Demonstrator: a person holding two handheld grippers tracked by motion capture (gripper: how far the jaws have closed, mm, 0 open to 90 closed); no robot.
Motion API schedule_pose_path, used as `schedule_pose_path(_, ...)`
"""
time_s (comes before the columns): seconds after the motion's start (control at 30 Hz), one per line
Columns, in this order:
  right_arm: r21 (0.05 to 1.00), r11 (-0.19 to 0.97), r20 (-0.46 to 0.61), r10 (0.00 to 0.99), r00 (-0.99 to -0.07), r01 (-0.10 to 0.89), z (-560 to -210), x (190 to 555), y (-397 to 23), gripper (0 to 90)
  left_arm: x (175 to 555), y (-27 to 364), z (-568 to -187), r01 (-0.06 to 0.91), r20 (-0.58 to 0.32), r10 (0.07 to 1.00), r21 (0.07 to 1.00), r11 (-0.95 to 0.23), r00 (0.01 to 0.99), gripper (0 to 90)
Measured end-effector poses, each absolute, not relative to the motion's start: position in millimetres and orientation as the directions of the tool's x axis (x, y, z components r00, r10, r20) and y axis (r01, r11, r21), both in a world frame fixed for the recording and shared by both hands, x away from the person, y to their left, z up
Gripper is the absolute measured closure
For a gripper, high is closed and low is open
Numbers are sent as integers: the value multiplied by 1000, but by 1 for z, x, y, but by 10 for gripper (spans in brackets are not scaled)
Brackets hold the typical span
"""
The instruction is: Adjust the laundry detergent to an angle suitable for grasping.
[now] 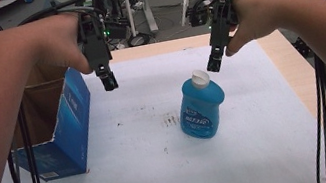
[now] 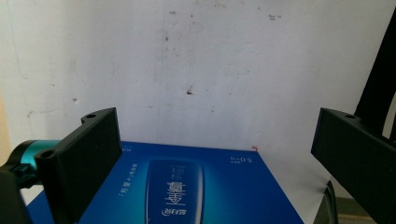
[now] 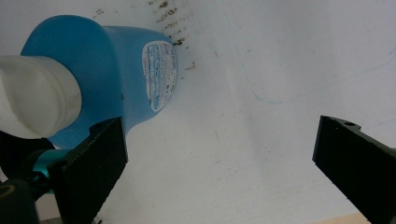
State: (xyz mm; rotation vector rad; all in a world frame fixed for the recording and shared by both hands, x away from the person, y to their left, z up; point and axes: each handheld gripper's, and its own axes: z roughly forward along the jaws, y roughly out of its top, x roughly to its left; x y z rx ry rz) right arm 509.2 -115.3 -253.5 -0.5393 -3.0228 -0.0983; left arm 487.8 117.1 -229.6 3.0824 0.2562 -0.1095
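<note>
One open blue cardboard box [image 1: 63, 127] stands at 9 o'clock on the white table cover [image 1: 165, 172], inside unclear; one blue plastic bottle with white cap [image 1: 201, 105] stands upright mid-table. Left gripper [image 1: 109, 83] and right gripper [image 1: 213, 65] hover spread, empty

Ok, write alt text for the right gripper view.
A blue bottle with a white cap stands on a stained white table cover, seen from above at the left. The open right tongs hang above the cover, jaws wide apart, empty.
</note>
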Motion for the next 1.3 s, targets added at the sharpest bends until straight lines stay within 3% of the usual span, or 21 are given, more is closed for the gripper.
schedule_pose_path(1.3,57,933,66,351,-934,355,-248,506,-119,21,486,120,-228,155,-67,153,23,-988,986,17)
